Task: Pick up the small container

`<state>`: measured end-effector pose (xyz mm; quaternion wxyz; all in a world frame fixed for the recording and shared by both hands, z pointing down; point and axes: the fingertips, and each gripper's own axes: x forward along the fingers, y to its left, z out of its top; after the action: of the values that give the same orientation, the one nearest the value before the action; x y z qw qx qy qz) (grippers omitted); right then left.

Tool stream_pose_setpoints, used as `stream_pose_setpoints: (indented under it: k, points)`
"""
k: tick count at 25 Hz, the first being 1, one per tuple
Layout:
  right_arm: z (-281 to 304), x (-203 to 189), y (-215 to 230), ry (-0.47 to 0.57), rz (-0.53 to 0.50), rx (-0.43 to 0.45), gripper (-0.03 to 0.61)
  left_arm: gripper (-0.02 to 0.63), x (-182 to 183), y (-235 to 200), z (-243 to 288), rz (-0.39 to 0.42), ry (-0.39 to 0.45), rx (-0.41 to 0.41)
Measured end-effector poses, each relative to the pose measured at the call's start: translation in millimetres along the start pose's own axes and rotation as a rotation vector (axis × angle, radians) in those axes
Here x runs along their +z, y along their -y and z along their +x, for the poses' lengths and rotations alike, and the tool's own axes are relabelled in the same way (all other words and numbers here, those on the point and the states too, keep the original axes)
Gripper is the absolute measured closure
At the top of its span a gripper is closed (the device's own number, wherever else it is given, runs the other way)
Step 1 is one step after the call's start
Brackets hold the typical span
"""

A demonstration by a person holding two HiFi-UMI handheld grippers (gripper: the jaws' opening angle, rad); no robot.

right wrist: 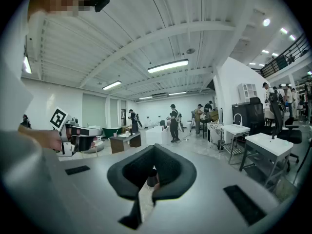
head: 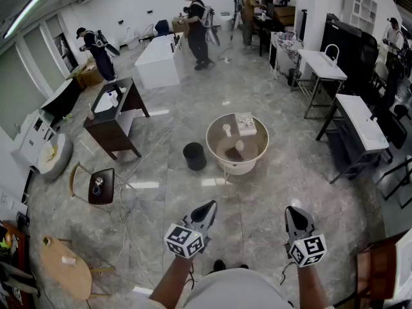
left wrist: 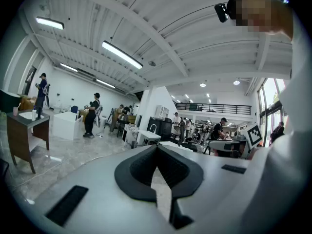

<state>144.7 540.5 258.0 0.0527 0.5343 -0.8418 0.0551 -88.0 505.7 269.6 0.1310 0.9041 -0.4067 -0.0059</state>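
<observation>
The left claw [head: 207,208] and right claw [head: 295,214], both pressed together on nothing, hung well short of the round cream table [head: 248,166], where arriving unopened might topple its small white container [head: 226,131].

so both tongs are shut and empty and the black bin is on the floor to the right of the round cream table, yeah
No: the black bin stands on the floor to the left of the round cream table, as the head view shows. The left tongs and right tongs are shut and empty.
</observation>
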Motion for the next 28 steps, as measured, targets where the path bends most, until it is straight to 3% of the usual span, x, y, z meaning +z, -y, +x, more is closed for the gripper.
stream_pose_setpoints:
  k: [17,20,28]
  points:
    - [-3.3,2.3,-1.0,0.032,0.028,0.014,0.567,0.598,-1.0,3.0,-3.8,0.002,0.008,0.014]
    - [-4.9,1.1,2.1,0.027,0.026,-0.007,0.566,0.551,-0.1,2.2,-5.2,0.002,0.008,0.011]
    - [-12.7,-0.5,-1.4,0.034,0.032,-0.027,0.430,0.479,-5.3,-5.0,-15.9,-0.018,0.005,0.039]
